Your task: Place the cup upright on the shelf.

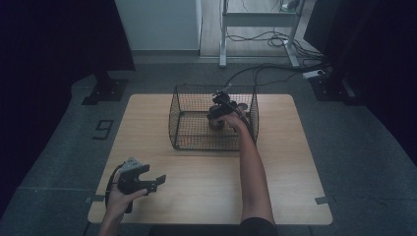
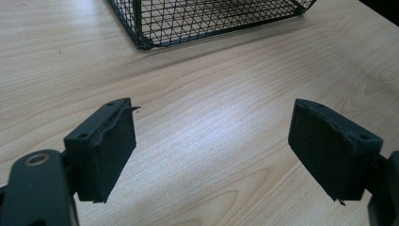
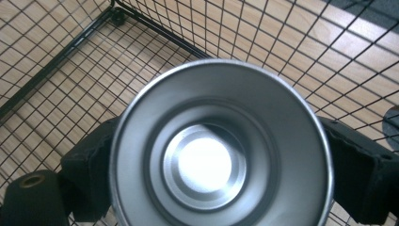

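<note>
Metal cup (image 3: pixel 221 155) upright inside wire basket (image 1: pixel 187 105), axis vertical, mouth facing up at right gripper's camera. I read right gripper (image 3: pixel 221 169) pads flanking cup sides; can't tell if they press it. Left gripper (image 2: pixel 211 146) released over bare table (image 2: pixel 202 84).

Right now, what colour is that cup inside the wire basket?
Shiny silver metal. The cup shows best in the right gripper view, standing inside the black wire basket.

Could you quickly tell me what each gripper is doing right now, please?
Left gripper: open, nothing between its jaws, over bare table.
Right gripper: inside the wire basket, jaws either side of a metal cup; grip cannot be told.
</note>
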Tool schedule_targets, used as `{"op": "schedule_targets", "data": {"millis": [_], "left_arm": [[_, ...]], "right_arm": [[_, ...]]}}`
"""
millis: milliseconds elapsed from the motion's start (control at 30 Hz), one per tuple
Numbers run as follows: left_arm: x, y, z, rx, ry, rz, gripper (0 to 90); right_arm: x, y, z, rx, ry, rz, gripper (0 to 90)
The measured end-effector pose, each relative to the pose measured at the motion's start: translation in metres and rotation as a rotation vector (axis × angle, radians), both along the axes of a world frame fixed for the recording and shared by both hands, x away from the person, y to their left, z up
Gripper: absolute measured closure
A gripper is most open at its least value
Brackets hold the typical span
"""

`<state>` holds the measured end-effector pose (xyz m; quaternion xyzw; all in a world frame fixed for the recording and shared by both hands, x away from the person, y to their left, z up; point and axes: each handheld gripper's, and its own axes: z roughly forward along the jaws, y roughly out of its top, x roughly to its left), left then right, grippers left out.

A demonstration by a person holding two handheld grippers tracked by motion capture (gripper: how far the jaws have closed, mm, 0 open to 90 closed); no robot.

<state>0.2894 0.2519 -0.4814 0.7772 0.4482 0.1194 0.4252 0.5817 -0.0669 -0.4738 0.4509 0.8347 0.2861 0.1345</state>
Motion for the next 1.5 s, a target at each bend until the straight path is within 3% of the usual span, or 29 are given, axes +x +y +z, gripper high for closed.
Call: {"op": "schedule_targets", "data": {"millis": [367, 767, 1233, 1500], "left_arm": [[0.000, 0.001, 0.001, -0.002, -0.004, 0.003, 15.8], [0.000, -0.001, 0.000, 0.004, -0.002, -0.002, 15.8], [-0.001, -0.004, 0.000, 0.016, -0.004, 0.002, 15.8], [-0.001, -0.001, 0.001, 0.019, -0.005, 0.013, 15.8]], "right_arm": [[-0.007, -0.002, 0.012, 0.035, -0.038, 0.018, 8.6], [-0.022, -0.013, 0.034, 0.092, -0.127, -0.011, 8.8], [-0.079, -0.021, 0.073, 0.208, -0.240, 0.050, 13.0], [-0.115, -0.037, 0.074, 0.241, -0.283, 0.064, 14.2]]}}
